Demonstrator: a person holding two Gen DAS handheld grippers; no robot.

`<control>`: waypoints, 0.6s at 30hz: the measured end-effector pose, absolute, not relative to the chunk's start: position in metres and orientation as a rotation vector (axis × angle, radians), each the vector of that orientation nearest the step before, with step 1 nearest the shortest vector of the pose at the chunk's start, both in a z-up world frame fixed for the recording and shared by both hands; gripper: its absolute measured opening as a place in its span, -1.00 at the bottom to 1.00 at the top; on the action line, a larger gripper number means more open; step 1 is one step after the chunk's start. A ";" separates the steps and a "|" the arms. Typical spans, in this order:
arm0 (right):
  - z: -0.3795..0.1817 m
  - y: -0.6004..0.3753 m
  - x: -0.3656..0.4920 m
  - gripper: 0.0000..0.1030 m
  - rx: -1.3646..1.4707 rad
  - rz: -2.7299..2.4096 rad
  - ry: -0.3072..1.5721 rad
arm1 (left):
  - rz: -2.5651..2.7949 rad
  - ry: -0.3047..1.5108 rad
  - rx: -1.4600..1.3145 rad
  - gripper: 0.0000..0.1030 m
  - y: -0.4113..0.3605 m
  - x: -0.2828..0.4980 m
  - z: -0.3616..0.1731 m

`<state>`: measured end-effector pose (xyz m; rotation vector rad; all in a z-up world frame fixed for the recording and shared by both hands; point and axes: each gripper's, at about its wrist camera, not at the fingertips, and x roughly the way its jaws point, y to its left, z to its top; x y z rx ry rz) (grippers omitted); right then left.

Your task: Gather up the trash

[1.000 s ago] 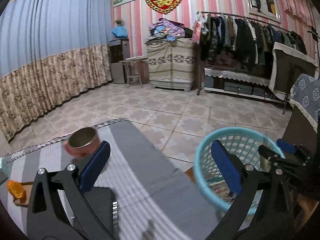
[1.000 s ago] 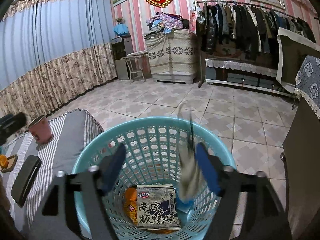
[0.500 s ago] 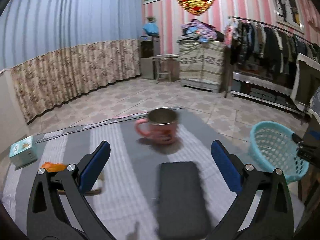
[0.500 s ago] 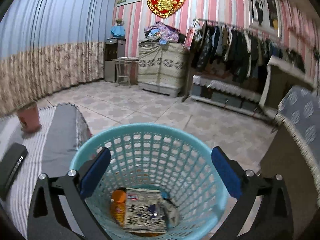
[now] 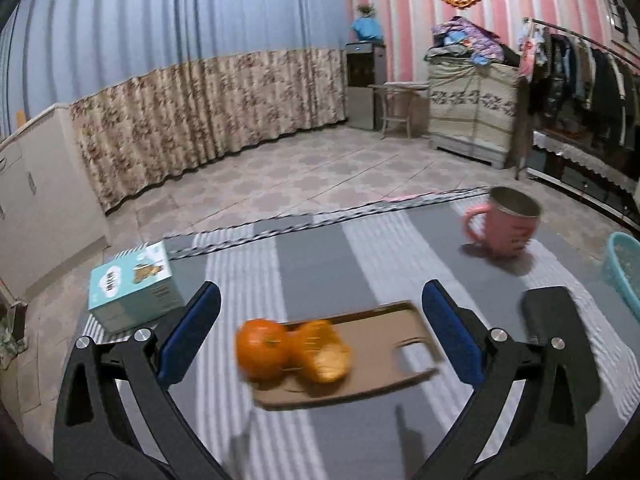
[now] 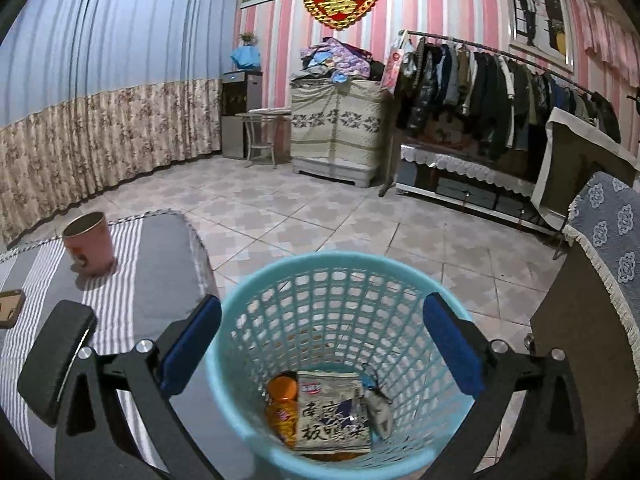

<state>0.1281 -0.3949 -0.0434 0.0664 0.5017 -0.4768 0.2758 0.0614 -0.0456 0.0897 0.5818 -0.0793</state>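
My left gripper (image 5: 320,330) is open and empty above the striped table. Between its fingers lie a whole orange (image 5: 262,354) and an orange peel (image 5: 324,354) on a brown board (image 5: 384,346). My right gripper (image 6: 322,344) is open and empty over the turquoise trash basket (image 6: 260,300). In the basket lie a printed snack packet (image 6: 334,416), an orange bottle (image 6: 282,404) and a grey scrap (image 6: 378,406). The basket's rim also shows at the right edge of the left wrist view (image 5: 622,272).
A pink mug (image 5: 506,226) stands at the table's far right, also in the right wrist view (image 6: 88,244). A teal box (image 5: 134,286) sits at the far left. A black case (image 5: 560,332) lies right of the board. A covered table (image 6: 608,248) stands right of the basket.
My left gripper has swung left from the basket, past the mug and the case, to the oranges. My right gripper dropped a grey scrap into the basket and stays open over it.
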 end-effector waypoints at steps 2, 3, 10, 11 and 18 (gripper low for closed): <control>-0.045 -0.387 0.132 0.91 0.064 -0.460 0.512 | -0.080 0.592 0.075 0.88 0.077 0.280 -0.050; -0.046 -0.384 0.134 0.91 0.063 -0.452 0.517 | -0.077 0.600 0.066 0.87 0.088 0.282 -0.054; -0.047 -0.365 0.141 0.91 0.040 -0.429 0.531 | -0.063 0.660 0.031 0.53 0.109 0.289 -0.077; -0.047 -0.363 0.141 0.91 0.038 -0.427 0.533 | -0.055 0.662 0.031 0.48 0.112 0.290 -0.078; -0.050 -0.356 0.143 0.91 0.038 -0.418 0.544 | -0.056 0.726 0.035 0.35 0.112 0.296 -0.096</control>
